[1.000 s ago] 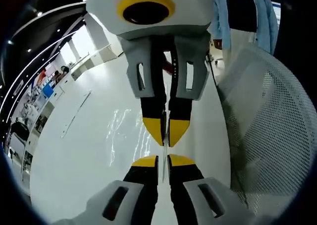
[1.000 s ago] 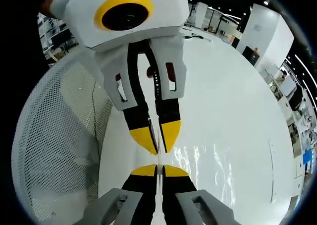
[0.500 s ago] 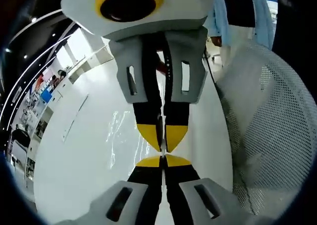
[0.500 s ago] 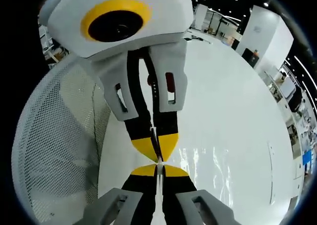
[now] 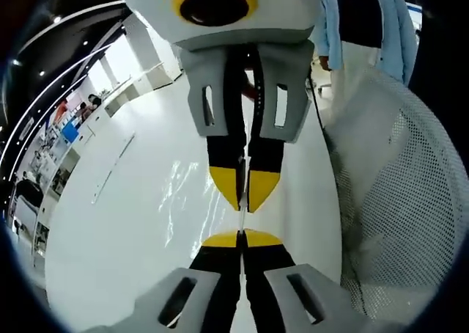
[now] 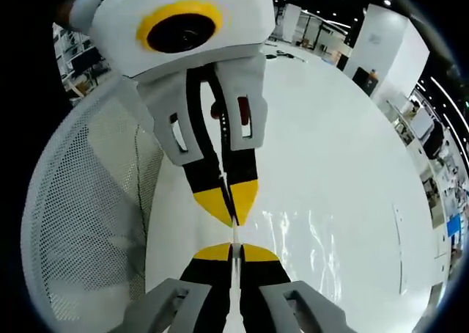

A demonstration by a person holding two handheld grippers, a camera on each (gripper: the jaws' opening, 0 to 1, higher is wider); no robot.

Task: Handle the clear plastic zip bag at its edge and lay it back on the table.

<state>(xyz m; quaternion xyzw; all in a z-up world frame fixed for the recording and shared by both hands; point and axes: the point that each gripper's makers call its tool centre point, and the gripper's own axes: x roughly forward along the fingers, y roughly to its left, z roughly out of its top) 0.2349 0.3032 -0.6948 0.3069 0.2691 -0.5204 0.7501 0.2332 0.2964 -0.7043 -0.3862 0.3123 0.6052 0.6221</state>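
A clear plastic zip bag (image 5: 242, 219) hangs edge-on above the white table (image 5: 110, 230), a thin strip of its edge stretched between two grippers facing tip to tip. The left gripper (image 5: 242, 235) and right gripper (image 6: 232, 249) are each clamped on that edge, jaws together. The film's long axis appears to run gripper to gripper, roughly along the table's near edge beside a white mesh chair (image 5: 396, 194). To lay it back well, both hands should probably lower together, keeping the edge taut and level, and release only once the film lies on the table.
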